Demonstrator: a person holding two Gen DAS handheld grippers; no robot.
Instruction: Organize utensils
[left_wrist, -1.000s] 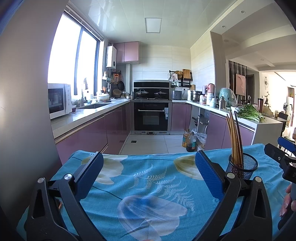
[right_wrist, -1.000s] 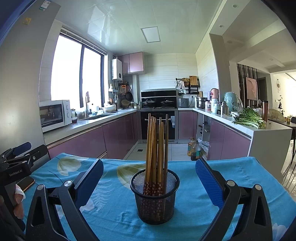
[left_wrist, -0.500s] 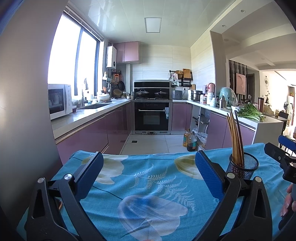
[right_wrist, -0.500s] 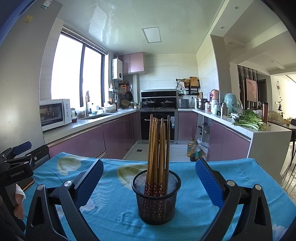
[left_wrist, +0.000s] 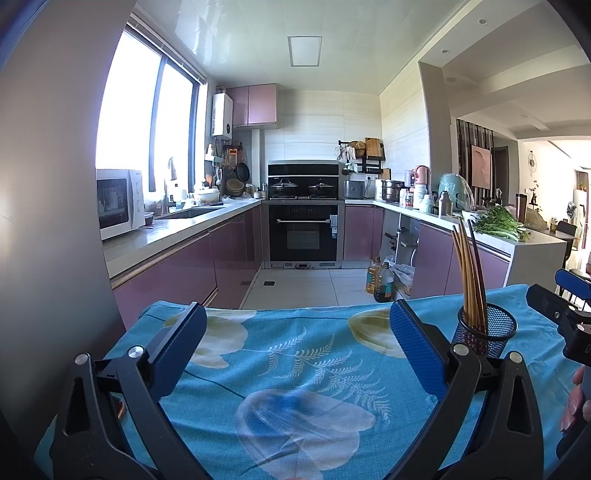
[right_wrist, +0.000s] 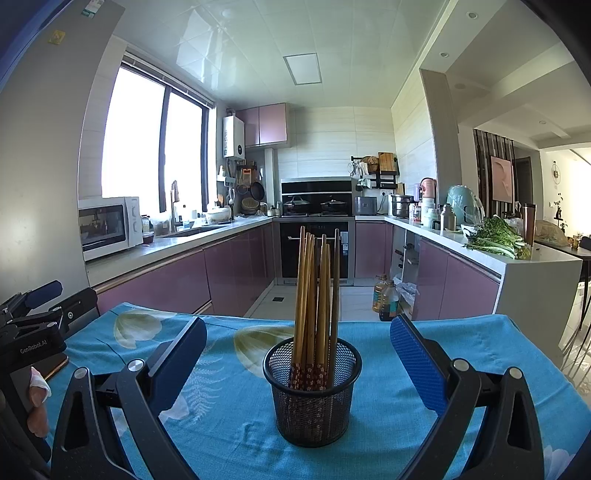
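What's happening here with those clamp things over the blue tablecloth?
A person holds a pair of tongs in each hand above a table with a blue flowered cloth. The right tongs are open and lined up on a black mesh cup full of wooden chopsticks, not touching it. The left tongs are open too and empty, off to the cup's left. Nothing is gripped at this moment.

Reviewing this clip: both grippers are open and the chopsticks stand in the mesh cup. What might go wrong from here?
1. The chopsticks stand tall and loose in the light mesh cup; if the right hand-held gripper bumps them, the cup could tip.
2. The cup sits on a loose tablecloth, which may slide or bunch when pushed.
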